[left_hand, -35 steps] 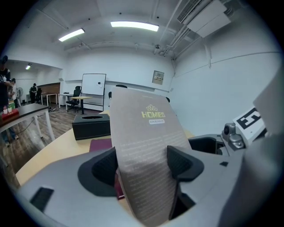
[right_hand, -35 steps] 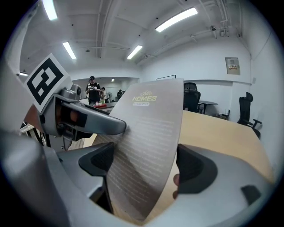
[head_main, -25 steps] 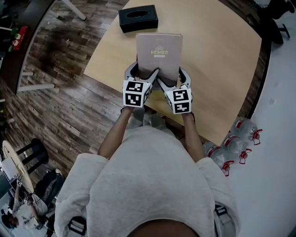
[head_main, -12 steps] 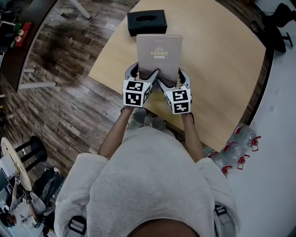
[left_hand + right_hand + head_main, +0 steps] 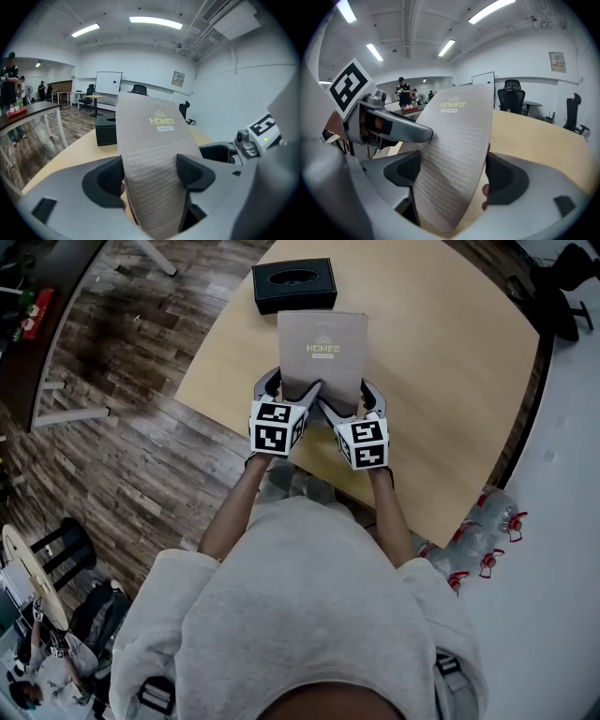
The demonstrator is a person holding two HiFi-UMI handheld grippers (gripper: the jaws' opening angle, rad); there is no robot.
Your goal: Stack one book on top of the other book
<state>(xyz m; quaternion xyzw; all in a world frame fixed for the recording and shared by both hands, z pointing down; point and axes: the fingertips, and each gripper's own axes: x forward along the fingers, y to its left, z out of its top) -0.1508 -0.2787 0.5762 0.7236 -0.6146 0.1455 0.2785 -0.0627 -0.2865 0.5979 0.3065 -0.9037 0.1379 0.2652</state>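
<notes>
Both the left claw (image 5: 292, 390) and right claw (image 5: 350, 397) pinch the book (image 5: 323, 348) by its near end, jaws wide, so the long overhang ahead could lever it loose.

an office; whiteboard (image 5: 108, 83), swivel chairs (image 5: 512, 96), ceiling strip lights (image 5: 155, 21)

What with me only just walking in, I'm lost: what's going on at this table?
A person holds a two-jaw gripper in each hand. The left gripper and the right gripper both have their jaws closed on the near end of one beige book marked HOMES. The book is held tilted over the wooden table, with a black tissue box just beyond its far end. A second book to stack it with cannot be clearly made out.
</notes>
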